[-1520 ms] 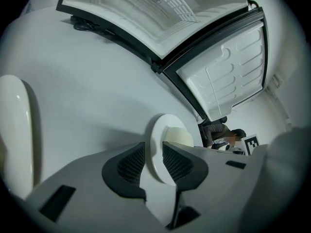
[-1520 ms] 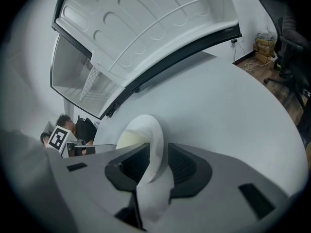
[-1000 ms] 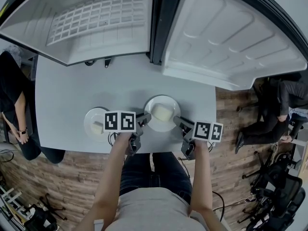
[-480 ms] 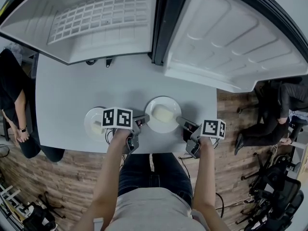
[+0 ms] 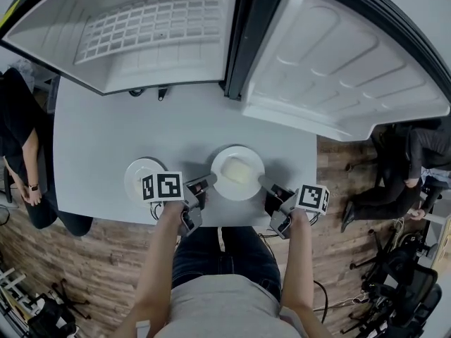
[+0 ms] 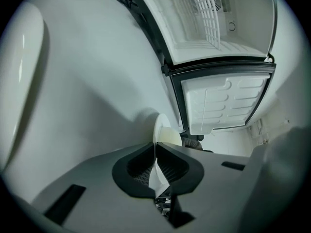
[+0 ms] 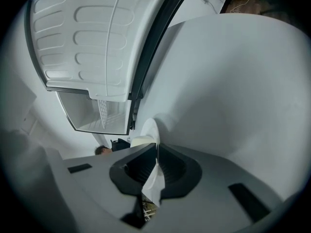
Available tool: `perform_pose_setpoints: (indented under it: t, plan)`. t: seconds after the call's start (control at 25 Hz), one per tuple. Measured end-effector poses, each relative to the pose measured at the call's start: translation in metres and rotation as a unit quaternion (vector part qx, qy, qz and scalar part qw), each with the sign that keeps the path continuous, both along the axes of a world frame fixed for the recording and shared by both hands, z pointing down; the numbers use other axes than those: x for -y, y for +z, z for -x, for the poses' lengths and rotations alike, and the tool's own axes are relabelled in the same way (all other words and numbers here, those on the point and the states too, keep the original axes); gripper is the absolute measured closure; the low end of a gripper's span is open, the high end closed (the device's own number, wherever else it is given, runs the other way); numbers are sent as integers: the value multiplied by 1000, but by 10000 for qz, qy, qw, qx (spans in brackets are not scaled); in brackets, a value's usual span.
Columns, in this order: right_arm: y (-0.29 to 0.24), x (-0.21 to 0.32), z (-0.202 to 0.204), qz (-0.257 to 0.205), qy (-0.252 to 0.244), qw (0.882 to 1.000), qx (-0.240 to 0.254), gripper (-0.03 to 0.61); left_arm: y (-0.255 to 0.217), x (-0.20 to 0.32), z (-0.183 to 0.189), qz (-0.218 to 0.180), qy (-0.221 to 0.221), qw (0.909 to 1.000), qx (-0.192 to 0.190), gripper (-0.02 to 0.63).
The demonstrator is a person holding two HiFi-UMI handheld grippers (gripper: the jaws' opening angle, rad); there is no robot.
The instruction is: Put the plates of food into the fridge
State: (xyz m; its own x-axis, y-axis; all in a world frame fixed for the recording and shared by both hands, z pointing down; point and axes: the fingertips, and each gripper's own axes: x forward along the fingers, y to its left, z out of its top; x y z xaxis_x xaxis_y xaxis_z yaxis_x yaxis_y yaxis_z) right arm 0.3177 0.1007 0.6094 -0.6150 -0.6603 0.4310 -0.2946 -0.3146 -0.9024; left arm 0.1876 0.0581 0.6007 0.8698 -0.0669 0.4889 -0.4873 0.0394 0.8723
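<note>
— Plates: where are they?
— Head view, looking steeply down. Main plate (image 5: 224, 155), white, sits on a pale grey table (image 5: 141, 118), near the front edge, approx. centre. A pale yellow block of food (image 5: 238, 169) lies on it. A second plate (image 5: 134, 169), smaller, rests to its left, also near the front edge, partly behind the left gripper's marker cube.
— Grippers?
— Both on the main plate. Left gripper (image 5: 208, 181) grasps the plate's left rim. Its jaws have just been closing, and the left gripper view shows the thin white rim pinched between the dark pads (image 6: 168, 169). Right gripper (image 5: 262, 182) is clamped on the opposite rim (same story in the right gripper view: rim squeezed edge-on betw. both pads).
— Plate lifted?
— Can't tell; from above it looks to be on the table.
— Fridge?
— Fridge (image 5: 106, 58) stands at the table's far side, open. White interior w/ a wire shelf (image 5: 148, 23) at upper left. A white door (image 5: 338, 62), inner lining w/ moulded ribs, is swung out at upper right.
— Anything else?
— Wood-pattern floor (image 5: 106, 259). One person in black (image 5: 17, 153) stands by the table's left end. Another person in dark clothes (image 5: 402, 167) is at far right, apart from the table.
</note>
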Motion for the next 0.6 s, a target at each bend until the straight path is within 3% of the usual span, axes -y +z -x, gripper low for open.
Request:
perform_pose_setpoints:
  t: [0.36,0.6]
  plan:
    - [-74,38,14,-1011,-277,9942,256,555,-72,20,21,-541,-907,9923,-645,594]
    - [-120,69,42,-1474,-850,9845,431,555,-117,33,51,-946,-1693,9787,-670,594]
